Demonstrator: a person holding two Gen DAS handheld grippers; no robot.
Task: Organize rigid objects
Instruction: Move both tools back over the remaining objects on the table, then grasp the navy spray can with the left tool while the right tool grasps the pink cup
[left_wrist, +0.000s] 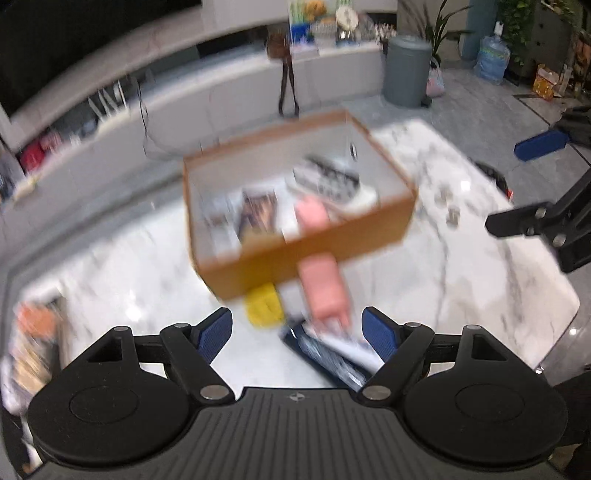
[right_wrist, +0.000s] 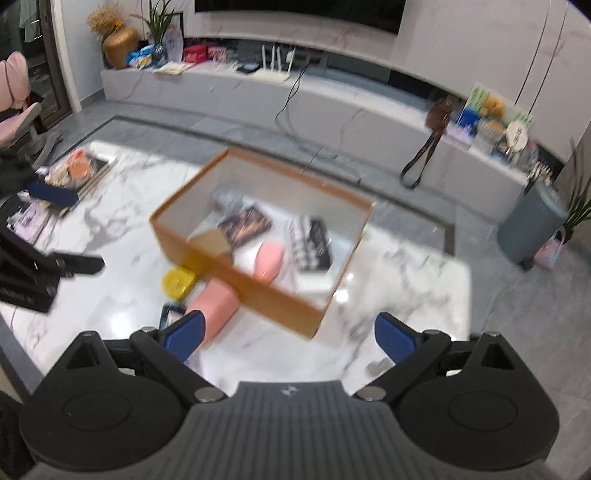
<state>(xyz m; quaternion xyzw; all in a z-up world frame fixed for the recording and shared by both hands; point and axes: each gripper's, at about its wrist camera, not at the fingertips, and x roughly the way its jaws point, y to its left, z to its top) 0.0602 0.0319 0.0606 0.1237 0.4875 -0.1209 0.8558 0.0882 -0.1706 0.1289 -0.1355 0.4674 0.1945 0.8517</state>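
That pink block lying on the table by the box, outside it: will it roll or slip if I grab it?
The pink block looks flat-sided with rounded edges, so it should sit rather than roll. It seems rigid and probably light. Its smooth surface might slip, so grip across the flat faces. One end lies close against the cardboard box, which may crowd the gripper.

Home living room: marble-topped coffee table (right_wrist: 406, 273), long low media console (right_wrist: 332, 107) under a wall-mounted television (right_wrist: 295, 9), potted plants (left_wrist: 443, 26), tiled floor (left_wrist: 487, 110).

Right tongs (right_wrist: 290, 334) gape empty above the cardboard box (right_wrist: 236, 275) on marble table (right_wrist: 406, 280).
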